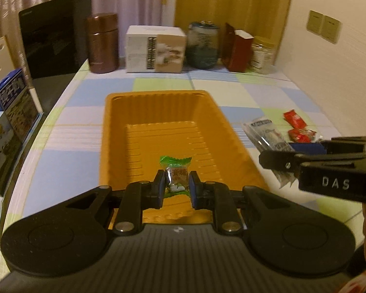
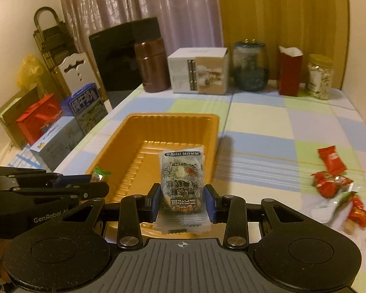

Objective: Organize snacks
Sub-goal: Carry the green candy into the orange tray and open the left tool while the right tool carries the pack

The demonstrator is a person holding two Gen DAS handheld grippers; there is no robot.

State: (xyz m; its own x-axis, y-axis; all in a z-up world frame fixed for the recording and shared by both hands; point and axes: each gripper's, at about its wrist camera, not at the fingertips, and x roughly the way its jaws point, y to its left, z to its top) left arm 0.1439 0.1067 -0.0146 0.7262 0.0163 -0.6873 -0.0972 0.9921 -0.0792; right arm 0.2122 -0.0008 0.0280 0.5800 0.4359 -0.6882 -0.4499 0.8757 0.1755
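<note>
An orange plastic tray (image 1: 114, 131) lies on the checked tablecloth; it also shows in the right wrist view (image 2: 124, 131). My left gripper (image 1: 176, 188) is shut on a green-wrapped candy (image 1: 175, 171) and holds it over the tray's near end. My right gripper (image 2: 183, 199) is shut on a clear grey-printed snack packet (image 2: 183, 178), over the tray's near right part. In the left wrist view the right gripper (image 1: 275, 157) enters from the right with the packet (image 1: 268, 134). The left gripper (image 2: 95, 183) with its candy (image 2: 100, 173) shows at the left of the right wrist view.
Red-wrapped candies (image 2: 331, 171) and small sweets lie on the cloth right of the tray. A brown flask (image 2: 153, 66), white box (image 2: 200, 70), glass jar (image 2: 251, 66), red carton (image 2: 290, 73) and clear jar (image 2: 320, 78) stand along the far edge. Boxes (image 2: 85, 105) stand at the left.
</note>
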